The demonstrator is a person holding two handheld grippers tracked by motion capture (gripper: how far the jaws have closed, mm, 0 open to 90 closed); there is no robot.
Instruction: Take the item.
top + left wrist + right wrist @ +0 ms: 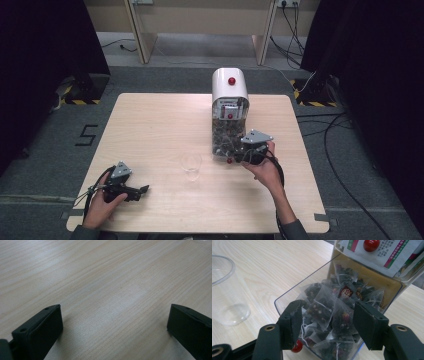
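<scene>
The right gripper (325, 322) is hovering half-open, holding nothing, over the tea bags (329, 312) at frame centre, likely needing to dip and pinch one for the cup (227, 290).

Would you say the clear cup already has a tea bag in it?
No, the clear cup stands empty beside the dispenser of tea bags.

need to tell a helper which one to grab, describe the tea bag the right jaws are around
Start at the white-topped clear tea bag dispenser on the pale wooden table, then look into its open clear front tray. The bag is the see-through pyramid tea bag between the right gripper's black jaws, lying on top of the pile, dark leaves and pink buds inside.
</scene>
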